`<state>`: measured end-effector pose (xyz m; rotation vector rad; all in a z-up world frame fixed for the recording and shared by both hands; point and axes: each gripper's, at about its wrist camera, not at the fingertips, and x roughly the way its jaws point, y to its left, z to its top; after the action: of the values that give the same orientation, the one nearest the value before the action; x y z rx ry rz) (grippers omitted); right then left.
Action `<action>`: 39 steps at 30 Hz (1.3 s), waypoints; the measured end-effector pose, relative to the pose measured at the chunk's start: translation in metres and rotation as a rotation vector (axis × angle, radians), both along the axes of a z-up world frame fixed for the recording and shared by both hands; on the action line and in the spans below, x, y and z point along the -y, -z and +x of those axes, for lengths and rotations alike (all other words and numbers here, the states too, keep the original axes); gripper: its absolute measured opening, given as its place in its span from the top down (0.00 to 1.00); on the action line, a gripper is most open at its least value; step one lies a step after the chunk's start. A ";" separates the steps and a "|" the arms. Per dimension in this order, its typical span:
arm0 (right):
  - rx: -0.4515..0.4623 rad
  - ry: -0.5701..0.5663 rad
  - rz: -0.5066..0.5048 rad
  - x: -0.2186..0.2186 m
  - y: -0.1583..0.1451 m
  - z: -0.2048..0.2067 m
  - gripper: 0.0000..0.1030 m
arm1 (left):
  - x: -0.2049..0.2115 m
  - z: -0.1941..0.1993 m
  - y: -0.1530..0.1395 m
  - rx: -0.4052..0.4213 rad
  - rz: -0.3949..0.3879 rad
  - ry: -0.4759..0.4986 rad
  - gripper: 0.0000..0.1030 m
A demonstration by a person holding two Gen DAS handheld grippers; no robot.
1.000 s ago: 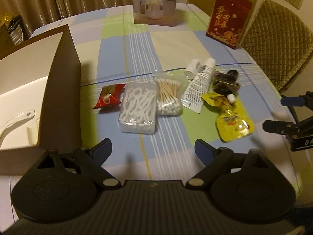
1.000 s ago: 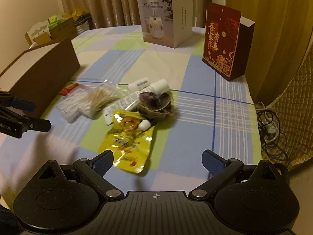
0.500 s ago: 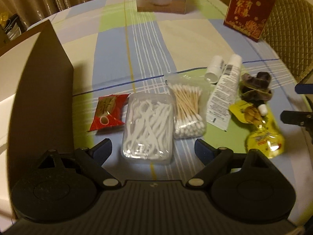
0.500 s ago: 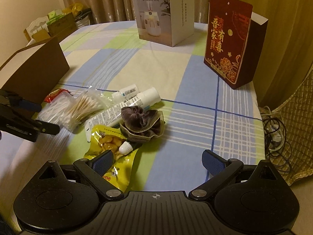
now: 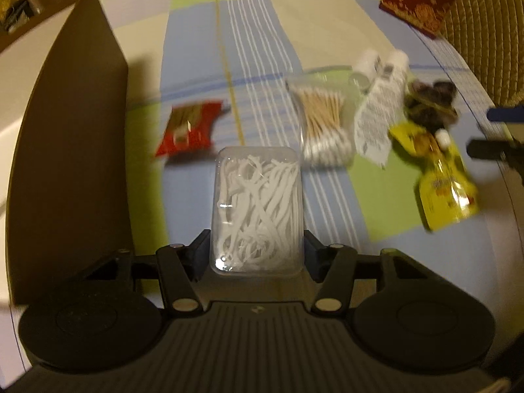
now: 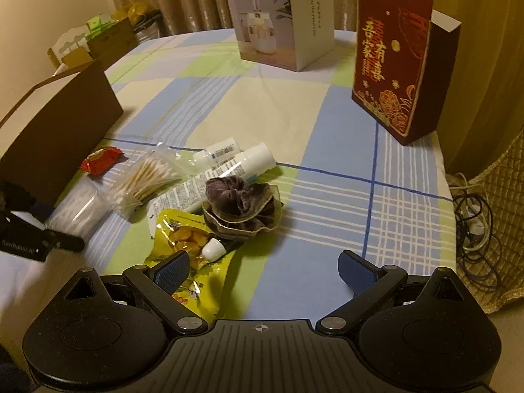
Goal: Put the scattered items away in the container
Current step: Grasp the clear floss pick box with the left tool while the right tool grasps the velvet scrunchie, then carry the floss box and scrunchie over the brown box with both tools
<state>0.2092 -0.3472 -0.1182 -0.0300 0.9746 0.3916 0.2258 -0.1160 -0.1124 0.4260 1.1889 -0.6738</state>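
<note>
The left hand-held gripper [image 5: 257, 250] is closing its jaws around the clear floss-pick box [image 5: 257, 211] on the desk [image 5: 196, 49]; rigid, light and slick, it's best squeezed across its long sides.

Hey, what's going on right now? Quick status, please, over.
Left tongs closing around the clear box of floss picks. Right tongs open, empty, over the yellow pouch. Brown container alongside, path unobstructed. Over.
</note>
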 end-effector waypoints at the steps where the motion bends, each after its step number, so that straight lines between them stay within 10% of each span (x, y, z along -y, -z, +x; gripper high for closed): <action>1: 0.003 -0.004 0.004 -0.001 -0.001 0.001 0.01 | 0.000 0.001 -0.001 -0.005 -0.010 -0.005 0.38; 12: 0.049 0.001 0.029 -0.011 -0.004 0.015 0.01 | 0.013 0.008 -0.006 0.053 -0.060 -0.033 0.50; 14: 0.048 0.002 0.040 -0.014 -0.003 0.021 0.22 | 0.012 0.006 -0.015 0.067 -0.077 -0.039 0.50; 21: 0.040 0.013 0.040 -0.025 0.008 0.040 0.24 | 0.011 0.012 -0.036 0.131 -0.089 -0.070 0.50; 23: 0.026 -0.018 0.021 -0.029 0.012 0.041 0.56 | 0.011 0.013 -0.038 0.141 -0.092 -0.079 0.50; 26: 0.045 -0.040 -0.005 -0.032 0.011 0.038 0.72 | 0.009 0.011 -0.043 0.152 -0.100 -0.087 0.50; 39: 0.095 0.001 0.127 -0.026 -0.049 0.003 0.73 | -0.011 -0.006 -0.075 0.192 -0.165 -0.099 0.50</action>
<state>0.2118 -0.3207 -0.0688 0.0661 0.8542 0.4470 0.2194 -0.1046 -0.0370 0.2842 0.9586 -0.6255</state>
